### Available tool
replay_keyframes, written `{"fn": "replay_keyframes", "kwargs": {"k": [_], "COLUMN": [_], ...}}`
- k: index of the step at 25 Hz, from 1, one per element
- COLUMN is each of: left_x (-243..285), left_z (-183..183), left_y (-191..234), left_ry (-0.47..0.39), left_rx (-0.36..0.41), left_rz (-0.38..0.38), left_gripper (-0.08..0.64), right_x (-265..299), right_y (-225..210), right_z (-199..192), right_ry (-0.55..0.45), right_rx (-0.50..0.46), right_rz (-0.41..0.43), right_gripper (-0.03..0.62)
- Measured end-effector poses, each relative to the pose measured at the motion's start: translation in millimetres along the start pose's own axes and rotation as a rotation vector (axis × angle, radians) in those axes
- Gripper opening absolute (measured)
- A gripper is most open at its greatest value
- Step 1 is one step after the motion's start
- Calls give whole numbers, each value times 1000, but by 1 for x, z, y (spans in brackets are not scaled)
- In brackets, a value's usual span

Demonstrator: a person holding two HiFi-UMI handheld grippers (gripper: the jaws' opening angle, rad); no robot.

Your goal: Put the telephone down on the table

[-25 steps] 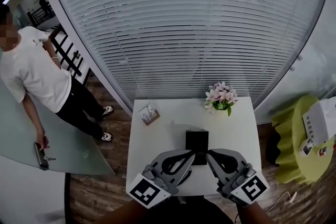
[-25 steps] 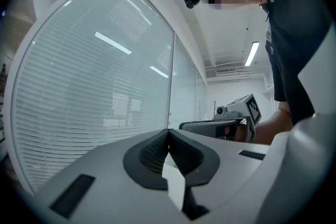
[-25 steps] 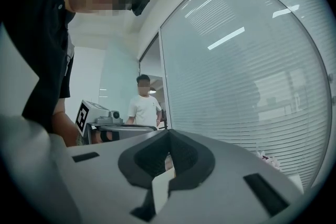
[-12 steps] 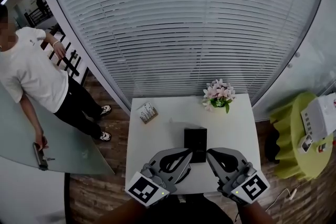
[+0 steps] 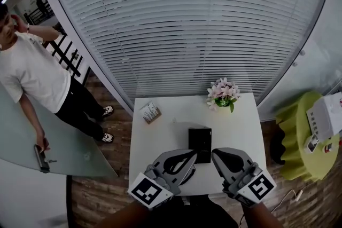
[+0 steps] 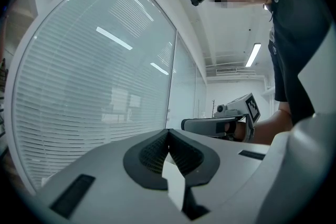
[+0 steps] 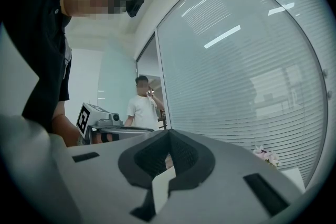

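Observation:
The telephone (image 5: 199, 144) is a flat black slab lying on the white table (image 5: 160, 136), near the middle. My left gripper (image 5: 192, 156) hovers at the table's near edge, its tips just left of the phone's near end. My right gripper (image 5: 214, 156) mirrors it just right of that end. Both point level, shut, with nothing between the jaws. In the left gripper view the closed jaws (image 6: 168, 132) meet in a point, with the right gripper (image 6: 223, 124) beyond. The right gripper view shows its closed jaws (image 7: 168, 132) and the left gripper (image 7: 105, 124).
A pot of pink flowers (image 5: 224, 96) stands at the table's far right corner, and a small box (image 5: 150, 113) at its far left. Glass walls with blinds (image 5: 181, 24) curve behind. A person in a white shirt (image 5: 32, 75) stands left. A green stool (image 5: 299, 136) is right.
Both grippers have stayed where they were, shut. The person in the white shirt has raised a hand up to the head.

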State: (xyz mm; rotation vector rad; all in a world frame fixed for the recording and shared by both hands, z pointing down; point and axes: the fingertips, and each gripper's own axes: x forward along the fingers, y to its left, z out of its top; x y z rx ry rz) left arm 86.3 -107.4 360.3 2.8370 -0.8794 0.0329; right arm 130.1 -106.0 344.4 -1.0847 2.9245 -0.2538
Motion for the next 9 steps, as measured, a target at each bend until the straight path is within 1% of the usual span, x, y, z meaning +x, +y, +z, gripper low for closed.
{"fn": "replay_keyframes", "kwargs": {"k": [9], "left_x": [0], "left_z": [0], "left_y": [-1], "left_ry": [-2], "left_rx": [11], "left_rz": [-14], "left_gripper": [9], "right_x": [2], "right_y": [5], "right_z": [-4], "right_ry": [15], "right_rx": [1], "right_rz": [3], "right_gripper": [22]}}
